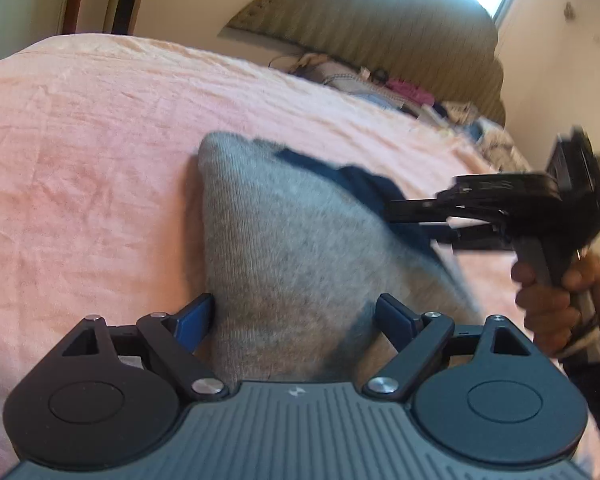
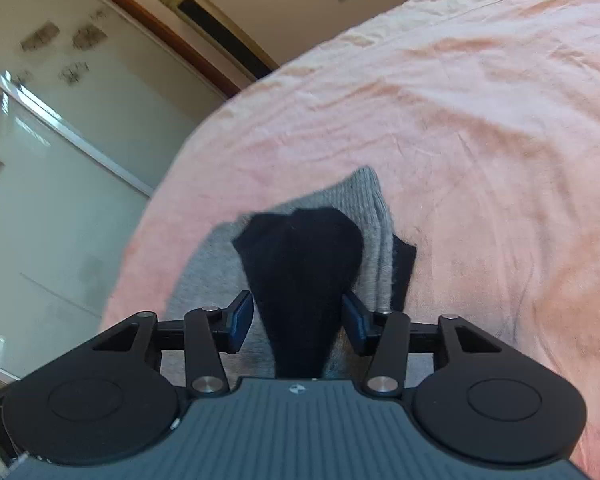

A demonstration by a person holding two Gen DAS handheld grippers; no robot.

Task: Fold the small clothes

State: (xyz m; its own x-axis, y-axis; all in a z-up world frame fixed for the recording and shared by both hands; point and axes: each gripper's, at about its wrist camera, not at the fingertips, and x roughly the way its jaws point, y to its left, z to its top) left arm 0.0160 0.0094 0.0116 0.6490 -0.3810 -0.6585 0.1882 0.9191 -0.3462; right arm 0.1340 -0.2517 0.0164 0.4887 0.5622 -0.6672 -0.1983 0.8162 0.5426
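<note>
Left wrist view: the left gripper [image 1: 296, 316] has its jaws spread wide and clamps nothing. Its blue pads stand apart on either side of a grey knitted sock with a navy-blue end [image 1: 280, 240]. The pad at 9 o'clock sits just beside the sock's edge and the pad at 3 o'clock hangs over the grey knit. The sock lies on a wrinkled pale pink bedsheet [image 1: 100, 160], running from the gripper toward 12 o'clock. Its navy-blue end [image 1: 364, 184] is lifted toward 2 o'clock. There the black right gripper [image 1: 392, 216] comes in from 3 o'clock, blurred, with its fingers drawn together on the navy cloth. A person's hand [image 1: 548, 308] grasps its handle at 4 o'clock. Toward 12 o'clock, beyond the sheet, stands a padded olive headboard [image 1: 380, 20], with a heap of mixed clutter [image 1: 400, 92] along its foot.

Right wrist view: the right gripper [image 2: 298, 316] is closed on the navy-blue end [image 2: 300, 256]. The dark cloth fills the narrow gap between the two pads and bulges out toward 12 o'clock. The grey knit [image 2: 376, 208] shows behind it from 10 to 1 o'clock, and a second navy corner pokes out at 2 o'clock. Whether this is one sock or a stacked pair I cannot tell. The pink bedsheet [image 2: 480, 120] fills the side from 12 to 4 o'clock. A pale frosted sliding door [image 2: 60, 160] takes up the 9 o'clock side.
</note>
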